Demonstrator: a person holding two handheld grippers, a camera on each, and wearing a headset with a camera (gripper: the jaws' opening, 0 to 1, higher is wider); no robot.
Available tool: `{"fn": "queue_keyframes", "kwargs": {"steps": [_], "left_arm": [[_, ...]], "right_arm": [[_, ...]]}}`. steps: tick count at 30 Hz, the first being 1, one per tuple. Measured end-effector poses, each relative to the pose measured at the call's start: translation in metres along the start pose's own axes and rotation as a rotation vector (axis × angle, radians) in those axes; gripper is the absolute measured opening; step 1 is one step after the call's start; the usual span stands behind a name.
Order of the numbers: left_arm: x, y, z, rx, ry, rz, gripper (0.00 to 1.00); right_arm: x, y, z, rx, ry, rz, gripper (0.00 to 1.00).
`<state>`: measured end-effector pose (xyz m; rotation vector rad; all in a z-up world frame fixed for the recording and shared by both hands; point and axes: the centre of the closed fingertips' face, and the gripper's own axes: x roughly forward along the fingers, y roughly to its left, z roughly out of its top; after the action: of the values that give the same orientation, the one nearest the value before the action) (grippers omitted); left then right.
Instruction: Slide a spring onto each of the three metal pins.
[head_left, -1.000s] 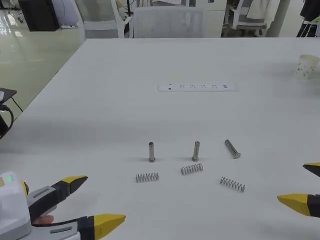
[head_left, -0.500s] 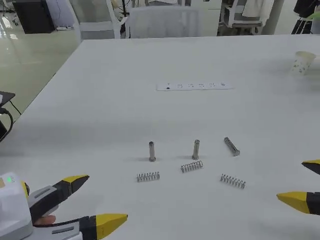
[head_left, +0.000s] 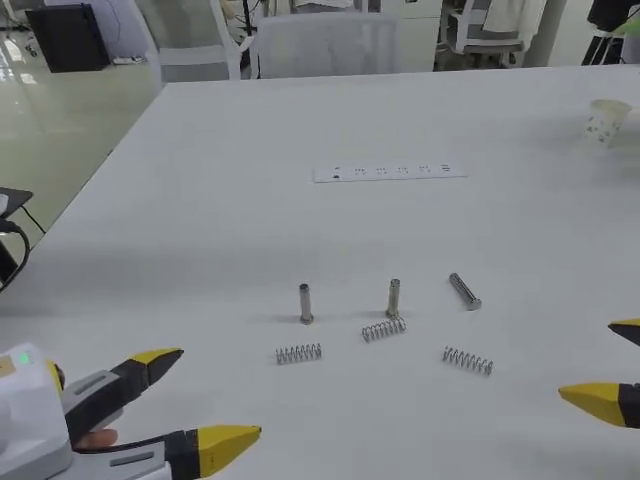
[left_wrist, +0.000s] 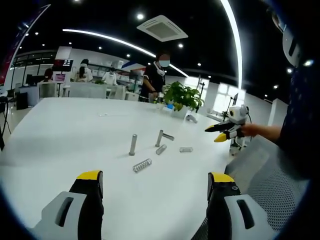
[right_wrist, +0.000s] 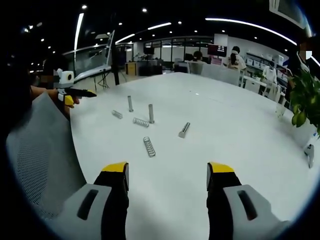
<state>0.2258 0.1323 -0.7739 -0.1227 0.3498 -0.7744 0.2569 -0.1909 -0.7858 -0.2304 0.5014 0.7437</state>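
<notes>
Two metal pins stand upright on the white table (head_left: 250, 200): the left pin (head_left: 305, 303) and the middle pin (head_left: 394, 298). A third pin (head_left: 464, 291) lies on its side to the right. Three springs lie in front of them: left spring (head_left: 298, 353), middle spring (head_left: 384, 329), right spring (head_left: 467, 361). My left gripper (head_left: 190, 400) is open near the table's front left, well short of the left spring (left_wrist: 142, 165). My right gripper (head_left: 615, 365) is open at the right edge, apart from the right spring (right_wrist: 149, 146). Nothing is between either pair of jaws.
A white power strip (head_left: 389, 172) lies on the table beyond the pins. A paper cup (head_left: 606, 122) stands at the far right. Chairs (head_left: 320, 45) line the far edge. A potted plant (left_wrist: 181, 97) and people show in the background.
None of the pins or springs has moved. The head camera has shifted slightly, and both grippers hold about the same places, still open.
</notes>
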Motion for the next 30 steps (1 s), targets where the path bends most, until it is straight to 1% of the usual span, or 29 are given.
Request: {"fn": "queue_keyframes", "kwargs": {"steps": [11, 16, 25, 30], "left_arm": [[0.0015, -0.001, -0.0004, 0.005, 0.002, -0.004, 0.83], [0.003, -0.0028, 0.0007, 0.006, -0.005, -0.007, 0.83], [0.0035, -0.0034, -0.0038, -0.003, -0.01, -0.006, 0.83], [0.0035, -0.0044, -0.0045, 0.003, -0.002, -0.006, 0.83]], "right_arm": [[-0.0001, 0.0002, 0.0016, 0.003, -0.006, 0.002, 0.62], [-0.0015, -0.0008, 0.0014, 0.0, -0.001, 0.001, 0.62], [-0.0023, -0.0023, 0.0066, -0.01, 0.002, 0.0, 0.62], [-0.0001, -0.0021, 0.0064, -0.005, -0.004, 0.005, 0.62]]}}
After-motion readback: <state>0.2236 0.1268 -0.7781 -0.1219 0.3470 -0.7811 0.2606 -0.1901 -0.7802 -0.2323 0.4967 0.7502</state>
